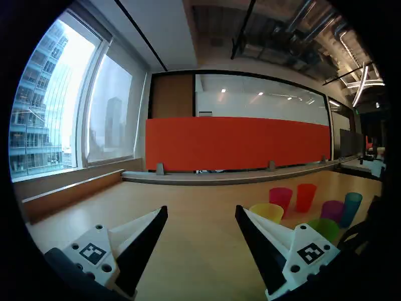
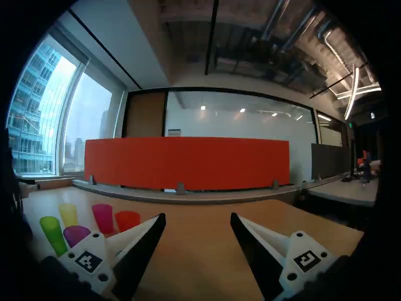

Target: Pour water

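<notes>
**Pale wood counter, coloured cups off to one side**

In the left gripper view, we look across a pale wood counter to an orange partition with a glass wall above it. Tall windows on the left show city towers. The left gripper hangs over the wood, its jaws spread wide with bare counter between them. Right of it we count six plastic cups standing close together: a yellow cup, pink cup, orange cup, purple cup, teal cup and green cup, the last partly behind the finger.

In the right gripper view, the counter and orange partition face us again. The right gripper also has its jaws wide apart over bare wood. Here the cluster sits to the left: green cup, yellow cup, pink cup, orange cup and purple cup. A separate desk stands at the right, and pipes and a strip light cross the open ceiling.
</notes>
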The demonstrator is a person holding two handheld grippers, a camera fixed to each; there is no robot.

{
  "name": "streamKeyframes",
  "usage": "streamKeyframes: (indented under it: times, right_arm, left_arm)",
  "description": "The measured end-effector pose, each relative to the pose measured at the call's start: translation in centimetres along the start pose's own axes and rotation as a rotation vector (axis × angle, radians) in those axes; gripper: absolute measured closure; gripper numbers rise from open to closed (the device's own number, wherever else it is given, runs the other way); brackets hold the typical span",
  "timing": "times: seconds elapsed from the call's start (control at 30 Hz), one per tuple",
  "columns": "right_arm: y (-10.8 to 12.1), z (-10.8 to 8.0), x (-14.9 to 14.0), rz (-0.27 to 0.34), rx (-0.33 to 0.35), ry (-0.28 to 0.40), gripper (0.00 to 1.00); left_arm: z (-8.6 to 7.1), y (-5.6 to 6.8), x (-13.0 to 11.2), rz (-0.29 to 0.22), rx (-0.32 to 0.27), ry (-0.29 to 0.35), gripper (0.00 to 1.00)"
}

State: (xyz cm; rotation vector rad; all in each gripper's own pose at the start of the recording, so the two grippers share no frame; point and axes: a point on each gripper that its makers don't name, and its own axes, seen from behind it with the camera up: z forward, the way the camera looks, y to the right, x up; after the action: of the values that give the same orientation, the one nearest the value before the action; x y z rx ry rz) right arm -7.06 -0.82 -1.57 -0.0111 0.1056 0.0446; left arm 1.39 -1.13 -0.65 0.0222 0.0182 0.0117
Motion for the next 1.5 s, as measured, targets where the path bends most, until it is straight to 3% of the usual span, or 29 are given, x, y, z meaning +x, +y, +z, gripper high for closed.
streamKeyframes:
  times: [0.77, 1.5]
  right_arm:
    - [0.4, 0.5, -2.4, 0.009, -0.007, -0.065, 0.0]
    - [0.5, 0.6, -2.6, 0.011, -0.004, -0.07, 0.0]
  left_arm:
    - [0.0, 0.0, 0.0, 0.0, 0.0, 0.0, 0.0]
    - [0.0, 0.0, 0.0, 0.0, 0.0, 0.0, 0.0]
